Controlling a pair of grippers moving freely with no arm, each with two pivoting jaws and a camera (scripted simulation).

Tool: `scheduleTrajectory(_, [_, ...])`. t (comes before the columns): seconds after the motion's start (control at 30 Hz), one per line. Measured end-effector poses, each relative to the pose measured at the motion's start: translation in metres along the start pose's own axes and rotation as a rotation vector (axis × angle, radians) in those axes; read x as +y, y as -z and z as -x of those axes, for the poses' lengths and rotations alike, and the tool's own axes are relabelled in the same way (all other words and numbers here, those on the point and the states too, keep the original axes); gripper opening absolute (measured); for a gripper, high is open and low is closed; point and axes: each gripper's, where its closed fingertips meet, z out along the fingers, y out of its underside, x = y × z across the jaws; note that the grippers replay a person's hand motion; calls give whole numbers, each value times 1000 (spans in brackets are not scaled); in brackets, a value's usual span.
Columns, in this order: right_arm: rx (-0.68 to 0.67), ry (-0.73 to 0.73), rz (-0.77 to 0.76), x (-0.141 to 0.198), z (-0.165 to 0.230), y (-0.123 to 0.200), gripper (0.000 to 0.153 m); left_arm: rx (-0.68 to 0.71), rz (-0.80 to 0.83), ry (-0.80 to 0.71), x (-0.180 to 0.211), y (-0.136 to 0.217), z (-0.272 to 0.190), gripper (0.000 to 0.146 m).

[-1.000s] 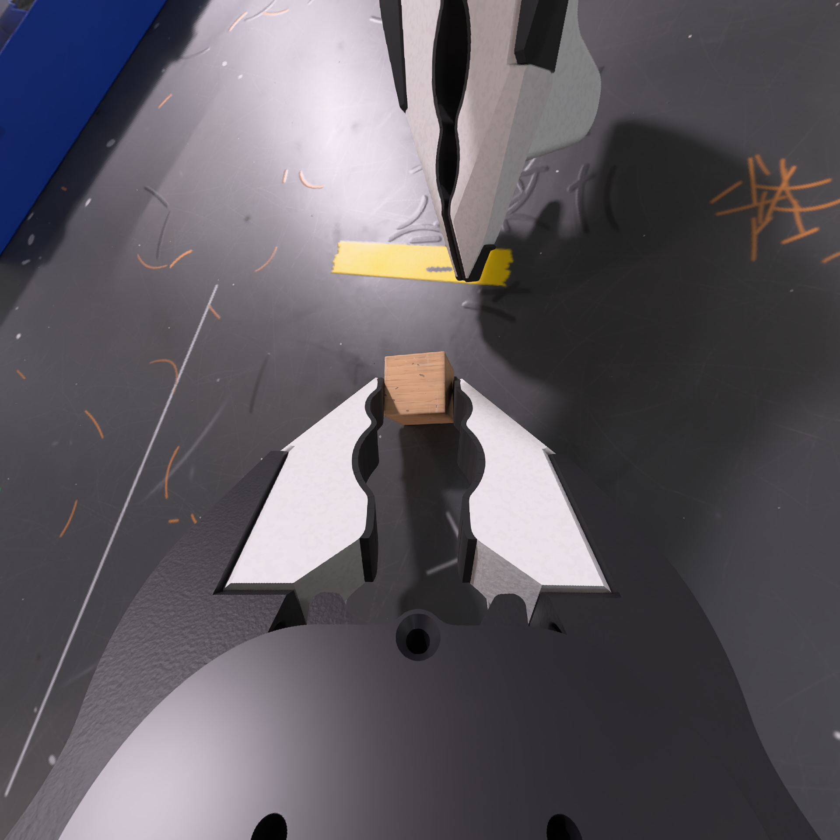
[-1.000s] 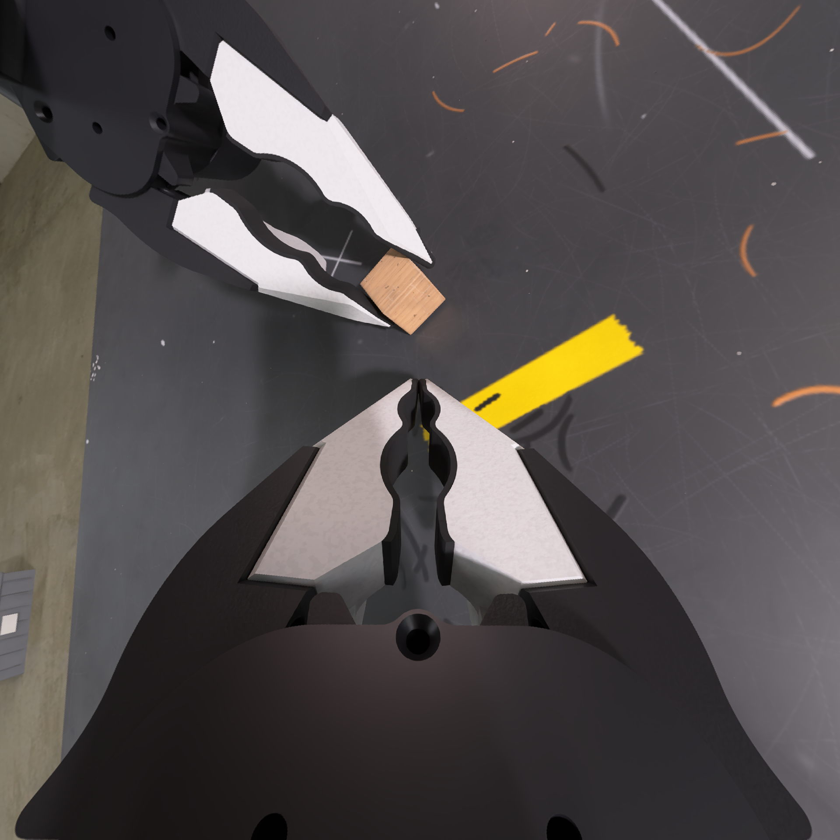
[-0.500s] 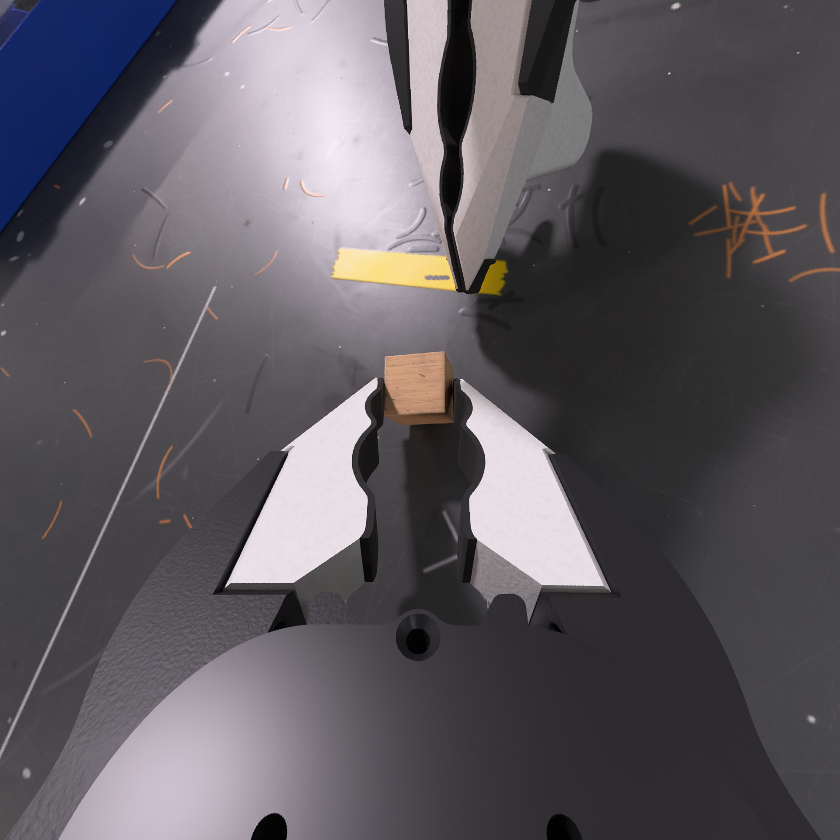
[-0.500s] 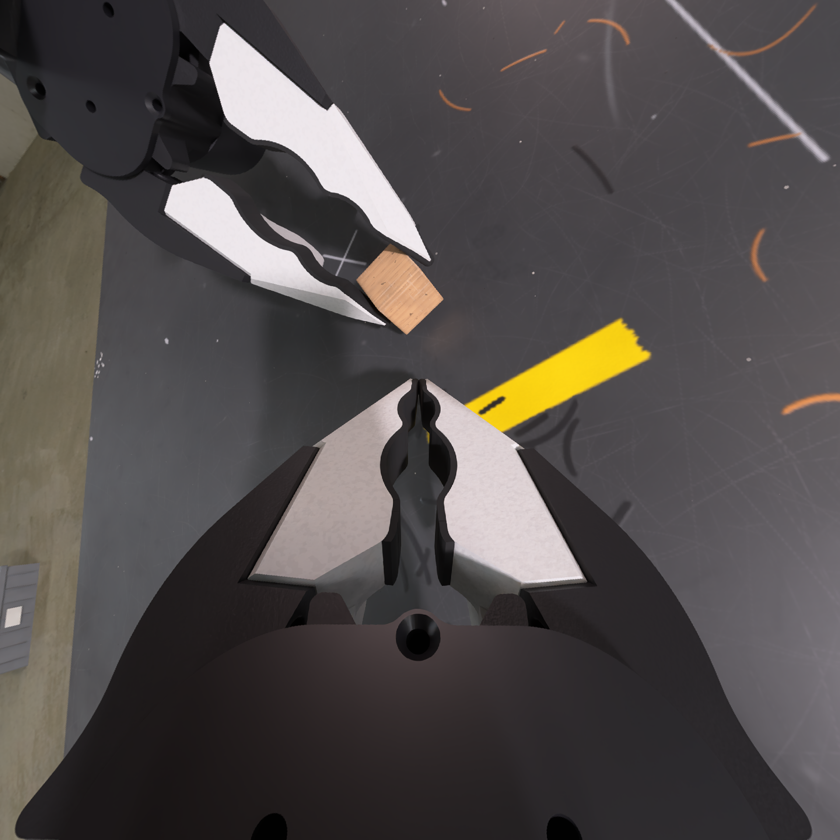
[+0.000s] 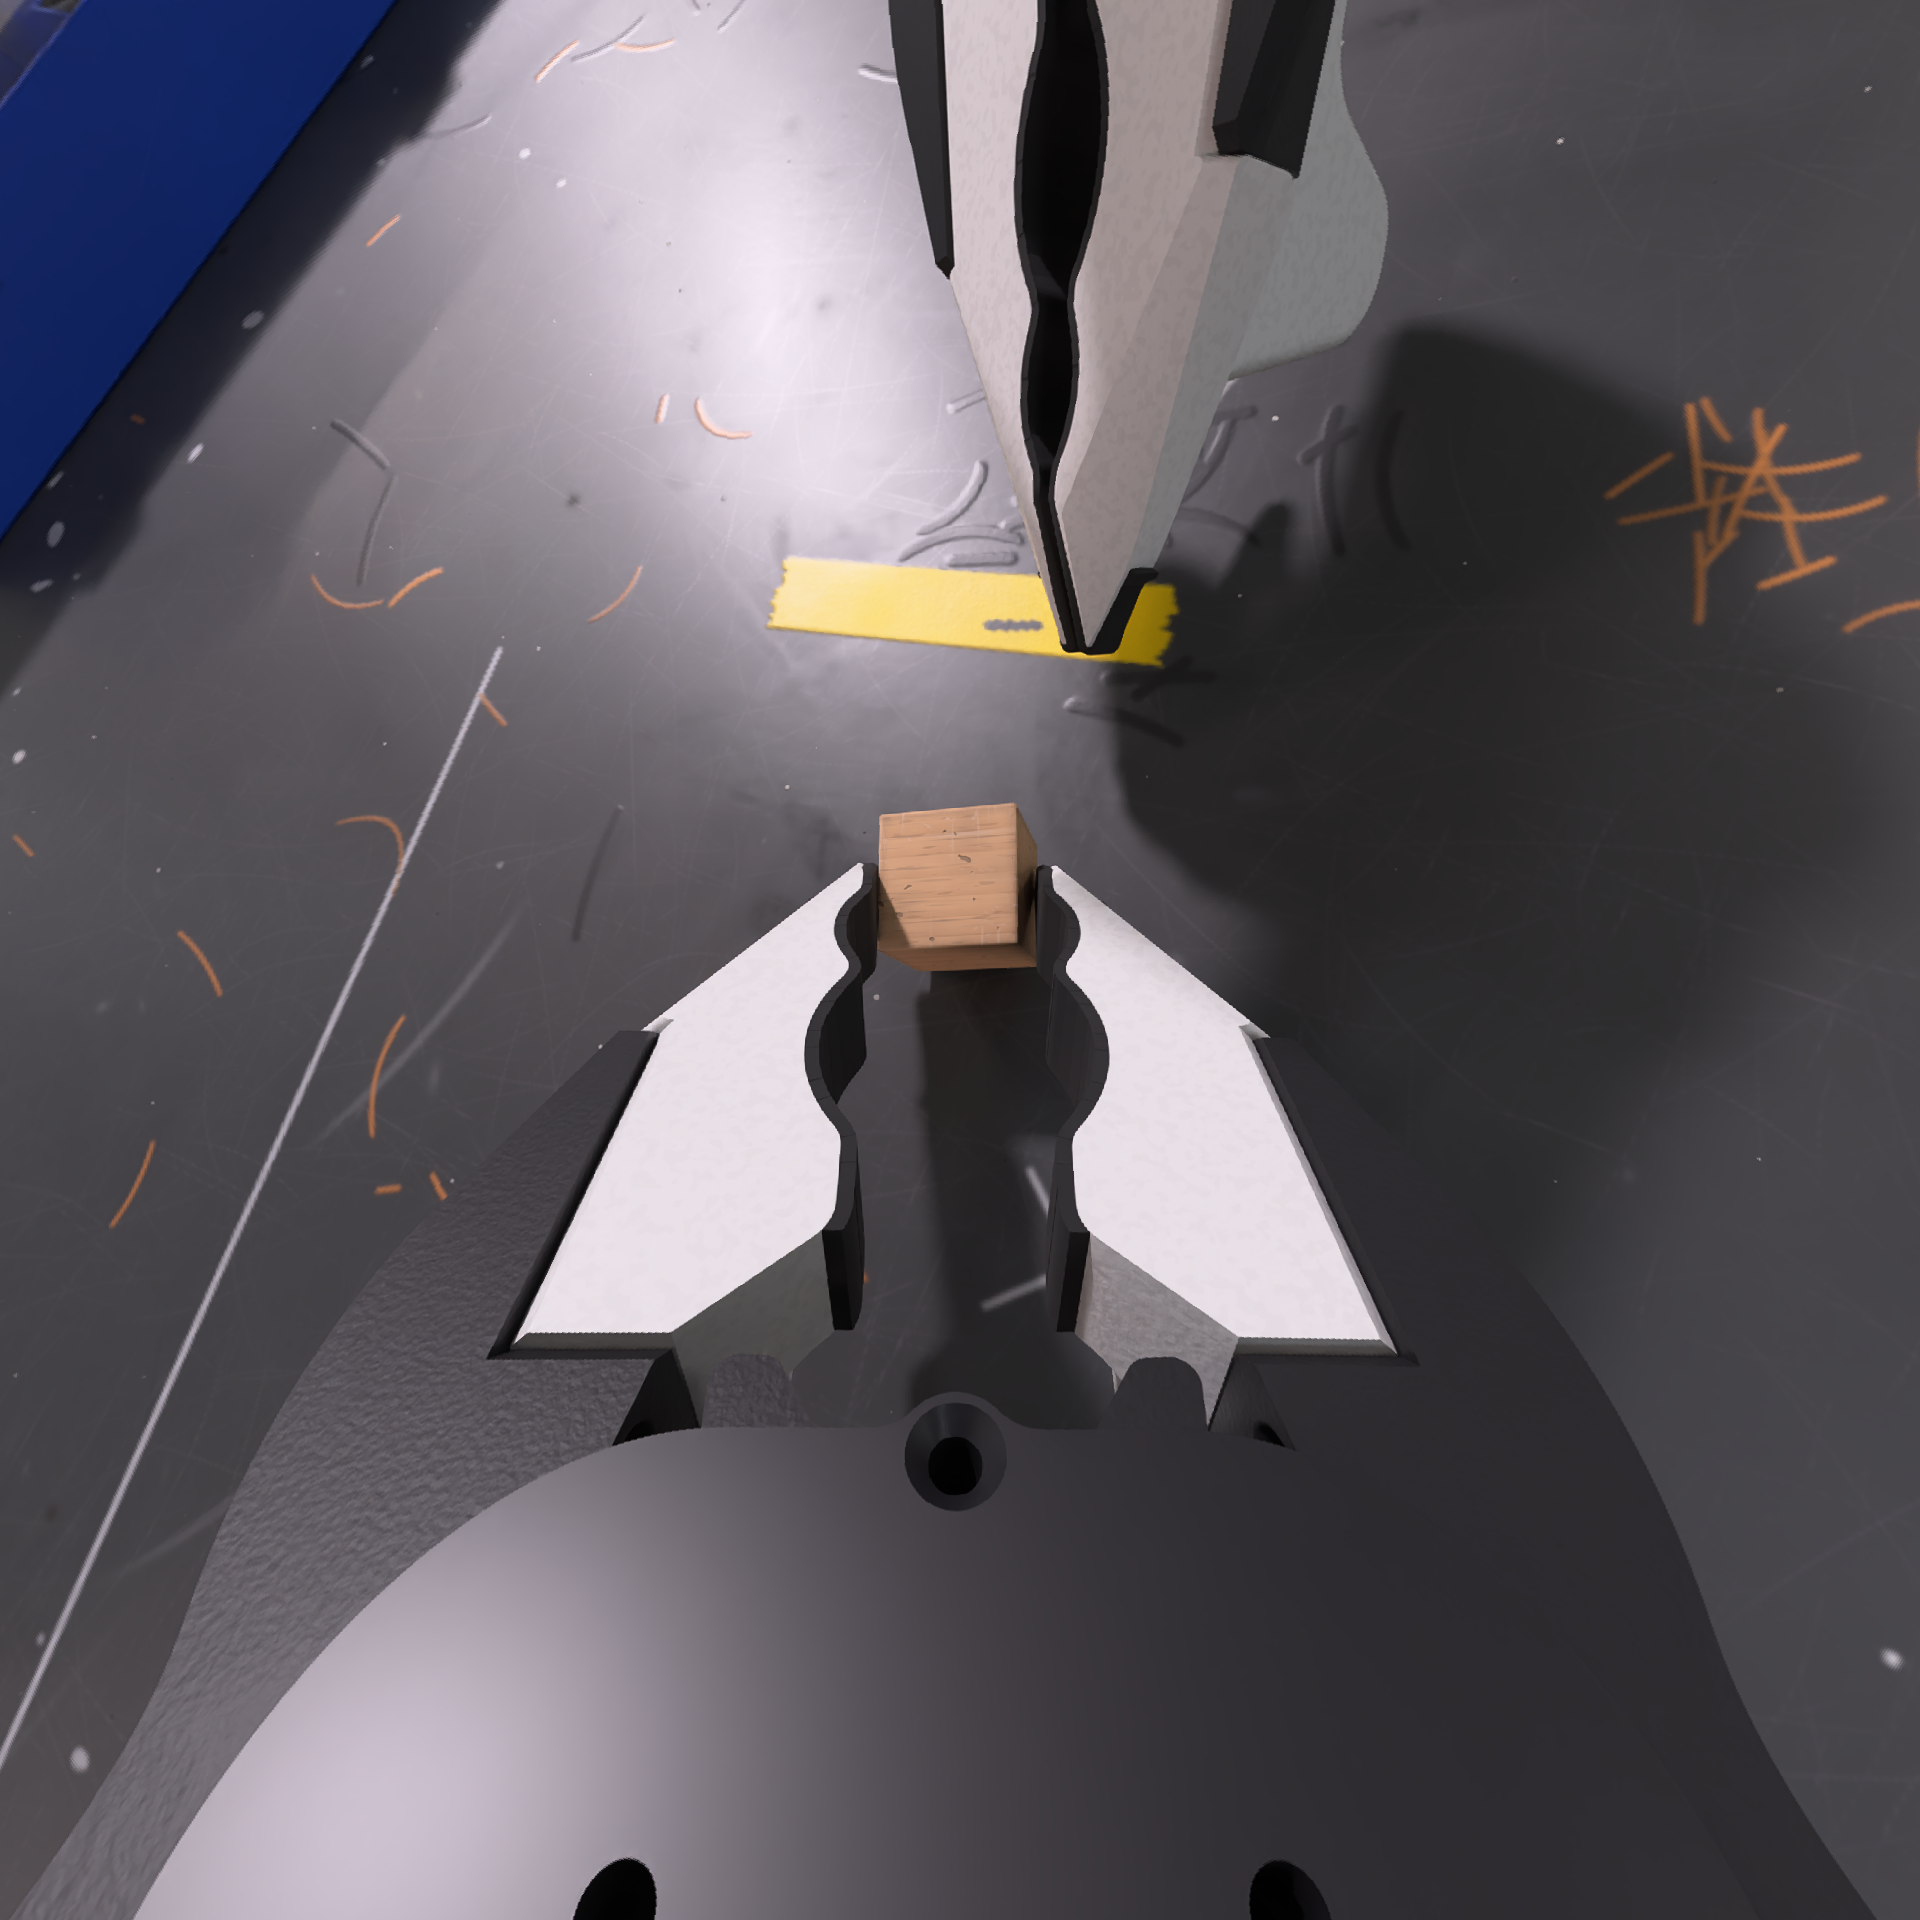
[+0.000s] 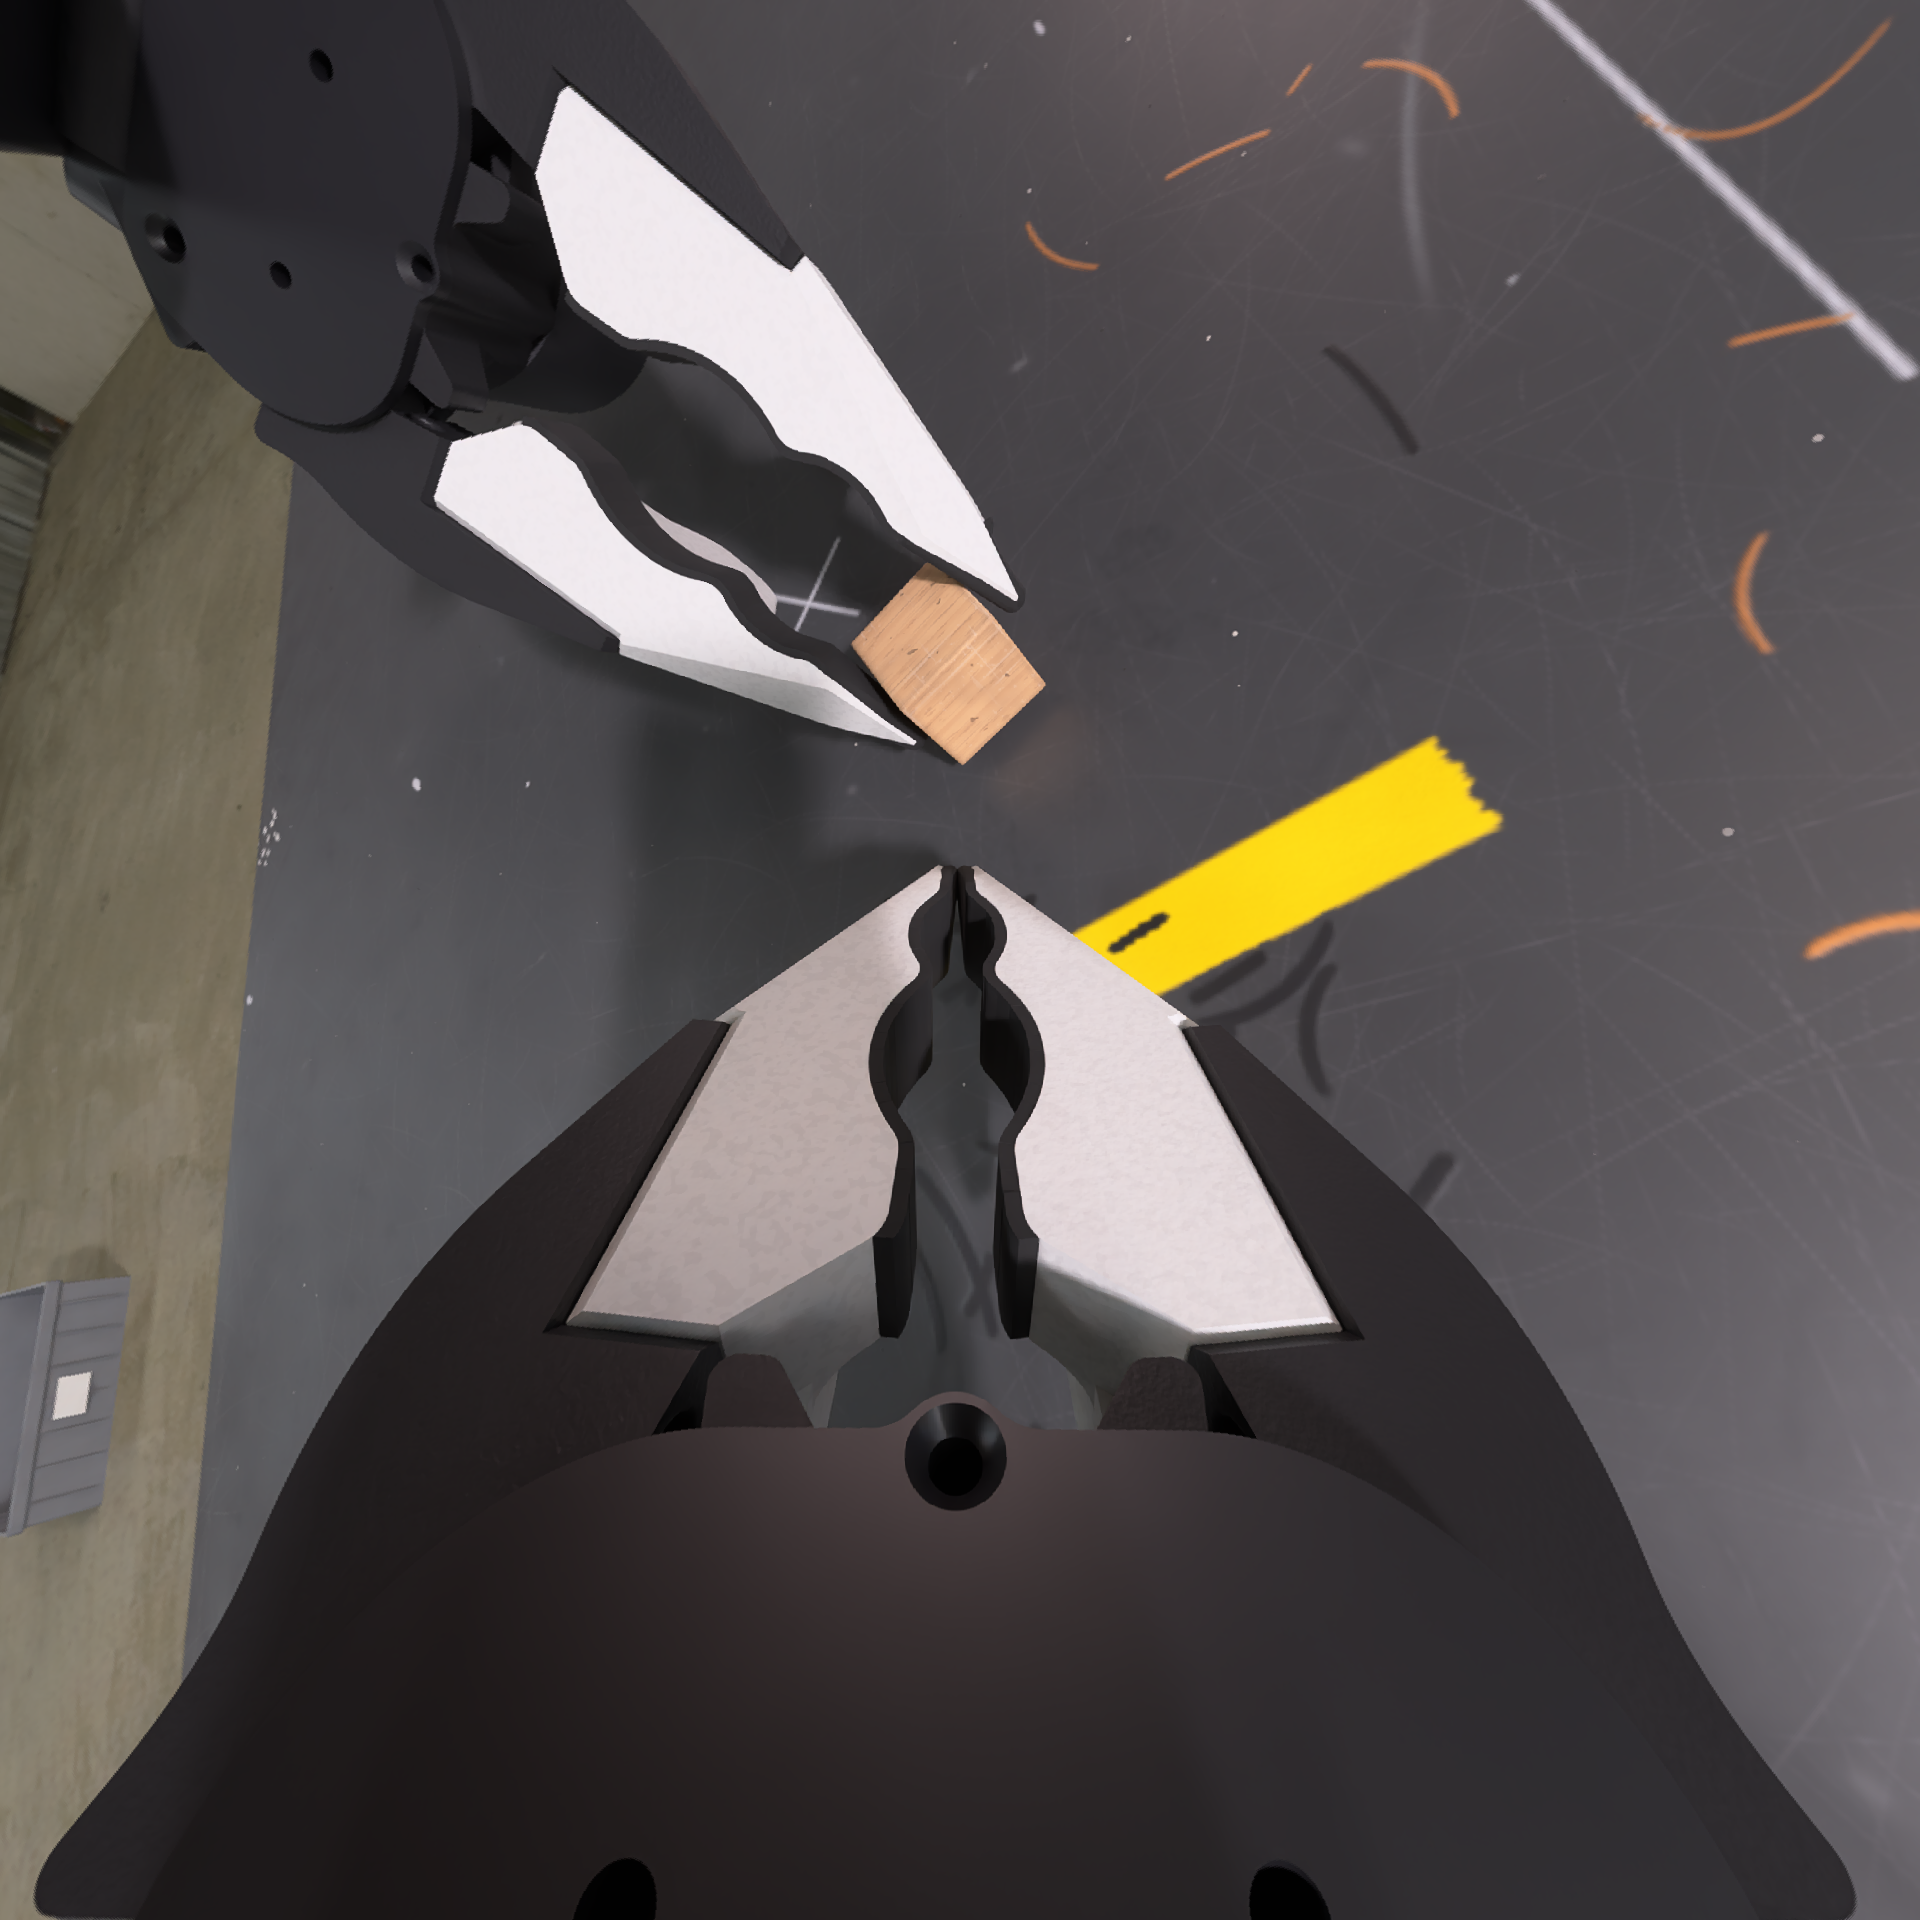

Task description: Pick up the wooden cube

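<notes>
Left gripper (image 5: 954, 883) clamps the cube (image 5: 954, 883) between its two fingertips, jaws parted only by the cube's width; the far half of the cube sticks out past the tips. From the right wrist view the same left gripper (image 6: 961, 670) enters from upper left, the cube (image 6: 948, 667) pinched at its tip and seen above the dark table (image 6: 1558, 623), with its shadow thrown on the surface under the fingers; whether it is clear of the surface I cannot tell. Right gripper (image 6: 957, 873) is clenched on nothing, its tips meeting, pointed toward the cube but apart from it. In the left wrist view the right gripper (image 5: 1091, 639) hangs tip-down over the near end of the yellow tape (image 5: 914, 603), beyond the cube. The table's left edge shows in the right view, with concrete floor (image 6: 114, 831) beyond and a grey box (image 6: 62, 1403) on it. A blue strip (image 5: 125, 208) borders the table at upper left in the left view. Open table lies to the right of both grippers, bearing only orange and grey scuff marks and a thin white line (image 5: 343, 987). Count: one cube, one tape strip, two grippers, one grey box.
</notes>
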Motion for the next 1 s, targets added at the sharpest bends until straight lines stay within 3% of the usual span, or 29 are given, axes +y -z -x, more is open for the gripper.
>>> scheduleTrajectory(1.0, [15,-4,6,0,-4,-1,0,-7,-3,0,-1,0,2,30])
